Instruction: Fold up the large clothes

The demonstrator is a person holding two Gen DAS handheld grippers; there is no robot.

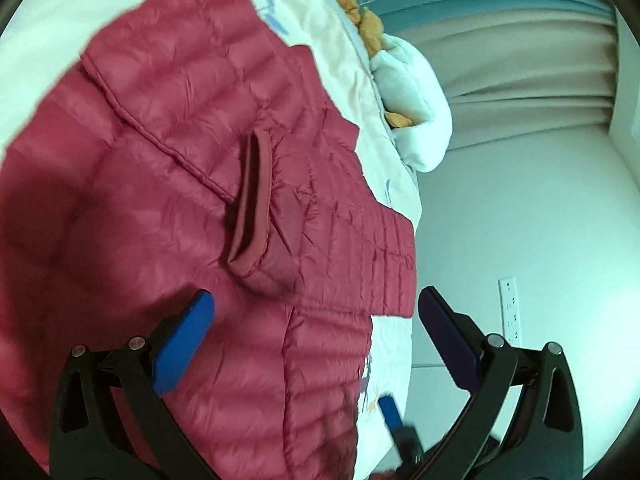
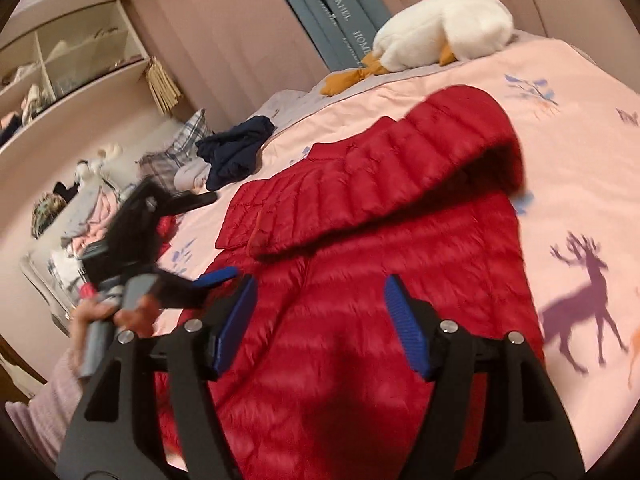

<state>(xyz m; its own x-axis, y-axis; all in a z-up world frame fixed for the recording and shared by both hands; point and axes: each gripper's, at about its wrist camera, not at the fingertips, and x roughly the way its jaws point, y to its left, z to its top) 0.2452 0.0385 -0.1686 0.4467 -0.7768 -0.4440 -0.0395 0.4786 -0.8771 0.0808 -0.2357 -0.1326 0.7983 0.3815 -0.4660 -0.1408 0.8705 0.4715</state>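
A red quilted down jacket point(image 1: 160, 184) lies spread on the bed, and its ribbed cuff point(image 1: 250, 208) rests on top near the middle. In the right wrist view one sleeve lies folded across the jacket point(image 2: 360, 260). My left gripper point(image 1: 316, 320) hovers open over the jacket's lower edge, with nothing between its blue pads. My right gripper point(image 2: 320, 312) is open too, just above the jacket body and gripping nothing. A hand point(image 2: 132, 316) holds the left gripper point(image 2: 208, 238) at the jacket's left edge. One of the right gripper's fingertips point(image 1: 390, 416) shows at the bottom of the left wrist view.
The pale quilt point(image 2: 580, 168) carries deer prints. A white plush goose point(image 2: 440, 28) lies at the head of the bed. A dark blue garment point(image 2: 236, 152) sits at the bed's left side, with piled clothes point(image 2: 88, 216) and shelves point(image 2: 68, 60) beyond. The bed edge point(image 1: 412, 240) borders a white wall.
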